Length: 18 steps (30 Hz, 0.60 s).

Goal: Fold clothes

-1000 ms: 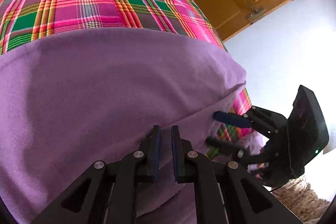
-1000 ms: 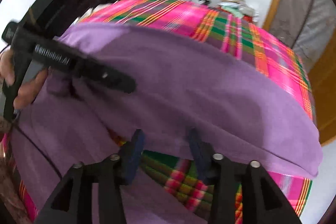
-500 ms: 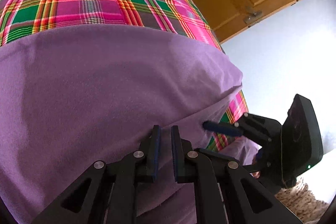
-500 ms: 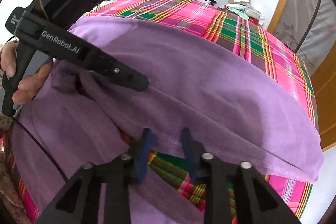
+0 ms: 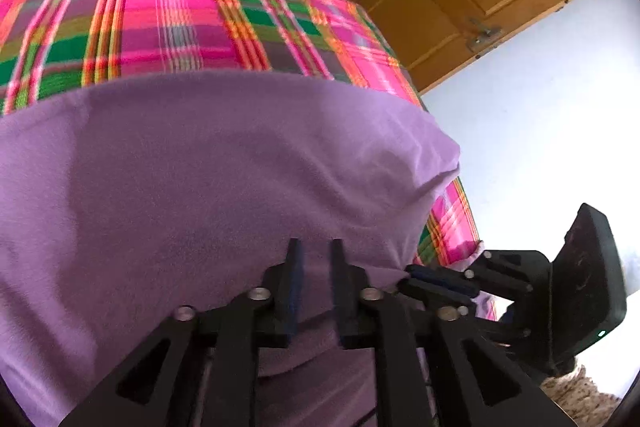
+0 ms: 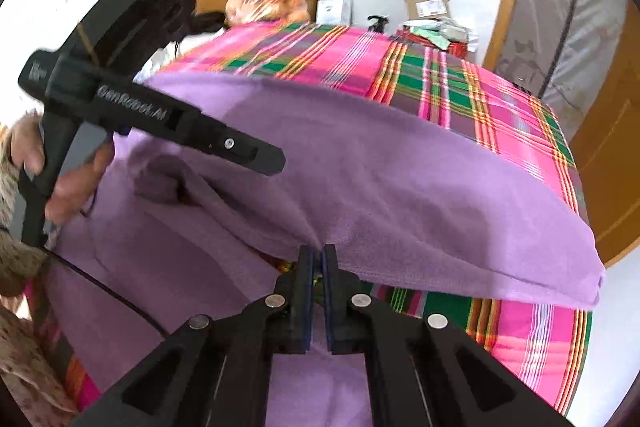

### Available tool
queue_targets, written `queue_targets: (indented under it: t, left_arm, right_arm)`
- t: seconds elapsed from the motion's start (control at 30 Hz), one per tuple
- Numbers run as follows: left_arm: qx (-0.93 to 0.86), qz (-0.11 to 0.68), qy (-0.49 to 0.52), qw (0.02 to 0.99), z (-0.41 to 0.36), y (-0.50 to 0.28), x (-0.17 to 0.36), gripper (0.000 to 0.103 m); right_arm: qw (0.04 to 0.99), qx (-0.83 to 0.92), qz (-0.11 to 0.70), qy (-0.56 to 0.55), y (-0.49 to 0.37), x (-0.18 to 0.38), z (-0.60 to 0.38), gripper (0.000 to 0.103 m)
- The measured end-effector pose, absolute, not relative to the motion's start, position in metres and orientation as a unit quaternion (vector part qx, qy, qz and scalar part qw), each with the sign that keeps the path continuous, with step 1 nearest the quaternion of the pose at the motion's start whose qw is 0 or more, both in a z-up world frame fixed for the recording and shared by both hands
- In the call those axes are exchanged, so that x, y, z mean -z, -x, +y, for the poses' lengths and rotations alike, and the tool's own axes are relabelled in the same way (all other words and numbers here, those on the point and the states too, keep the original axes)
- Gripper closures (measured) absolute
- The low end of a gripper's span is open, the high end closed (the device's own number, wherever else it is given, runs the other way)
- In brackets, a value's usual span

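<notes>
- Left gripper (image 5: 314,259): its jaws stand nearly together with purple cloth between them, apparently pinching the near edge of the garment; the grip itself is partly hidden by cloth.
- Garment (image 6: 400,187): one purple garment lies across the plaid cover (image 6: 420,79), its near edge lifted clear of the cover while the far part rests flat.
- Right gripper (image 6: 318,267): clenched on the hem of the garment, the cloth bunching to a point at the pads.
- Step in hand, as judged: a fold with both grippers holding the same near edge. To do it well, keep both grips at equal height, hold the edge taut between them, carry it over evenly and lay it square to the far edge so no crease forms.
- Count: one garment, one plaid cover, two grippers, one hand (image 6: 60,183) visible on the left handle.
</notes>
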<state>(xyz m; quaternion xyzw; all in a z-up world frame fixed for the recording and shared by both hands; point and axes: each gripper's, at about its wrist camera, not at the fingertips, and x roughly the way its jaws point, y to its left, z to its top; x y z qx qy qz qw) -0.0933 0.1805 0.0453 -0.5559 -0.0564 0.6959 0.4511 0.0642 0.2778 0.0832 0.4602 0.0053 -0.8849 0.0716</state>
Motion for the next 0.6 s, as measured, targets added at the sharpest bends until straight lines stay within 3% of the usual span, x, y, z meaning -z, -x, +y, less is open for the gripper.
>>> queue_targets:
  t: [0.2, 0.5, 0.6]
  left_arm:
    - [-0.702, -0.037, 0.532, 0.472, 0.190, 0.073, -0.062, 0.076]
    - [-0.676, 0.046, 0.557, 0.479, 0.235, 0.048, -0.039, 0.075]
    - [-0.672, 0.070, 0.559, 0.481, 0.238, 0.042, -0.031, 0.075]
  right_arm:
    - [0.072, 0.878, -0.052, -0.471, -0.079, -0.069, 0.291, 0.099]
    - [0.054, 0.875, -0.163, -0.453, -0.099, -0.065, 0.332, 0.096]
    - [-0.021, 0.882, -0.192, -0.431, -0.119, -0.067, 0.372, 0.095]
